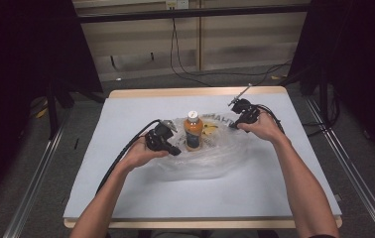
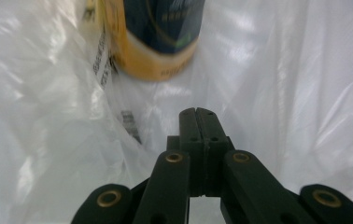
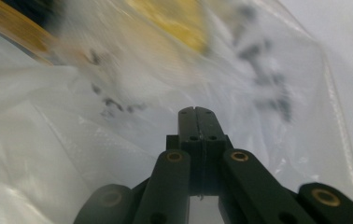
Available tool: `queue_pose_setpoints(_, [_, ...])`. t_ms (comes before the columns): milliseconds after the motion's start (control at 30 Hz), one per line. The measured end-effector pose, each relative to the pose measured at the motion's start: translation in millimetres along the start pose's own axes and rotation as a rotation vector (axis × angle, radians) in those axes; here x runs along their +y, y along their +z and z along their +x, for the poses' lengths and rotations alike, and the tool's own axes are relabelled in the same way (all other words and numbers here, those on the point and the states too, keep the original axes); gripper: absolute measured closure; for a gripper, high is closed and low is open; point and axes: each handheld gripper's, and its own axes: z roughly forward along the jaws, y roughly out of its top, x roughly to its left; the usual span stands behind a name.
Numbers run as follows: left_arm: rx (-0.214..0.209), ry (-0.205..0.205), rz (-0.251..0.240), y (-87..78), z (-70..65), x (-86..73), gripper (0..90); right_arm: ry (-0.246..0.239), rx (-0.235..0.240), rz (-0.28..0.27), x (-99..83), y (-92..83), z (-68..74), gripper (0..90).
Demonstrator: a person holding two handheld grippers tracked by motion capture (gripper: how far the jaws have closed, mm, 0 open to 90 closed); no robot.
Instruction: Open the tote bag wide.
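Black jaws of the left gripper [image 2: 196, 112] rise from the bottom edge of the left gripper view, pressed flat together. We cannot tell whether any film of the plastic bag [image 2: 48, 140] is pinched between them. Just above the tips, at upper centre, sits the base of the bottle [image 2: 158, 42], dark label over an orange-yellow band, seen through the clear film.

Right gripper view: the right gripper [image 3: 196, 110] likewise has its jaws closed tight against the bag [image 3: 132, 126]; printed black lettering and a yellow patch blur across the upper frame. Whether film is caught, we cannot tell.

High view gives the layout the close views lack. Bottle [image 1: 193, 131] stands upright at frame centre, long axis vertical, white cap up, inside the crumpled bag [image 1: 210, 158] on the pale table [image 1: 175, 198]. Left gripper [image 1: 175, 151] lies low at the bag's left edge, pointing right toward the bottle. Right gripper [image 1: 234, 126] is at the bag's upper right rim, pointing left. Both forearms reach in from the bottom edge, angled inward.
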Motion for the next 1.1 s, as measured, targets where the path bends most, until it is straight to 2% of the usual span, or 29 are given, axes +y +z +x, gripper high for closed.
queue_pose_setpoints(67, [0.006, -0.028, -0.054, -7.1, 1.6, -2.2, 90.0, -0.001, 0.0, -0.05, 0.3, -7.9, 4.9, 90.0])
queue_pose_setpoints(167, [0.01, -0.025, -0.075, -14.1, 0.4, -1.9, 90.0, 0.001, -0.009, -0.058, 0.2, -12.0, 6.8, 90.0])
queue_pose_setpoints(233, [0.014, -0.014, -0.092, -20.8, 0.0, -1.1, 90.0, 0.004, -0.003, -0.097, 0.2, -20.0, 8.4, 90.0])
queue_pose_setpoints(300, [0.024, -0.041, -0.143, -23.9, -1.8, -0.9, 90.0, 0.005, -0.002, -0.115, 0.2, -23.2, 8.9, 90.0])
queue_pose_setpoints(367, [0.031, -0.023, -0.122, -29.7, 0.9, 0.2, 90.0, 0.01, -0.005, -0.163, -0.1, -31.6, 11.0, 90.0])
queue_pose_setpoints(400, [0.04, -0.047, -0.189, -28.7, 1.7, -1.2, 90.0, 0.006, -0.002, -0.187, -0.9, -32.8, 11.8, 90.0])
queue_pose_setpoints(467, [0.051, -0.049, -0.18, -30.6, 3.2, -1.6, 90.0, 0.001, -0.001, -0.204, -1.8, -32.9, 13.0, 90.0])
queue_pose_setpoints(500, [0.058, -0.05, -0.192, -30.6, 4.5, -1.9, 90.0, 0.002, -0.001, -0.207, -3.1, -32.0, 15.4, 90.0])
queue_pose_setpoints(567, [0.064, -0.084, -0.243, -29.7, 2.5, -3.1, 90.0, -0.007, -0.005, -0.219, -6.0, -25.1, 25.1, 90.0])
queue_pose_setpoints(600, [0.067, -0.082, -0.234, -32.0, 2.4, -4.2, 90.0, -0.009, -0.008, -0.226, -6.8, -23.4, 28.0, 90.0])
queue_pose_setpoints(633, [0.066, -0.087, -0.264, -32.1, 1.7, -5.7, 90.0, -0.016, -0.01, -0.237, -7.3, -23.6, 30.3, 90.0])
queue_pose_setpoints(700, [0.07, -0.088, -0.26, -34.8, 1.1, -7.2, 90.0, -0.017, -0.022, -0.277, -7.1, -29.1, 33.4, 90.0])
queue_pose_setpoints(767, [0.088, -0.099, -0.295, -42.1, 1.6, -13.1, 90.0, -0.011, -0.033, -0.321, -6.6, -38.6, 34.4, 90.0])
queue_pose_setpoints(800, [0.088, -0.099, -0.295, -42.1, 1.6, -13.1, 90.0, -0.011, -0.033, -0.321, -6.6, -38.6, 34.4, 90.0])
queue_pose_setpoints(867, [0.094, -0.112, -0.318, -47.9, 2.1, -18.2, 90.0, 0.007, -0.052, -0.363, -8.8, -51.3, 34.5, 90.0])
queue_pose_setpoints(900, [0.101, -0.12, -0.328, -50.7, 1.7, -20.9, 90.0, 0.007, -0.052, -0.363, -8.8, -51.3, 34.5, 90.0])
queue_pose_setpoints(933, [0.105, -0.12, -0.333, -53.6, 1.7, -23.9, 90.0, 0.012, -0.072, -0.374, -10.5, -54.7, 34.3, 90.0])
queue_pose_setpoints(1000, [0.115, -0.142, -0.363, -59.3, 0.7, -34.1, 90.0, 0.035, -0.098, -0.406, -16.8, -63.3, 32.7, 90.0])
queue_pose_setpoints(1067, [0.126, -0.152, -0.368, -61.3, 0.8, -38.1, 90.0, 0.049, -0.109, -0.429, -22.6, -68.2, 32.2, 90.0])
queue_pose_setpoints(1100, [0.126, -0.173, -0.397, -64.4, 1.5, -46.3, 90.0, 0.058, -0.114, -0.434, -26.2, -70.4, 32.1, 90.0])
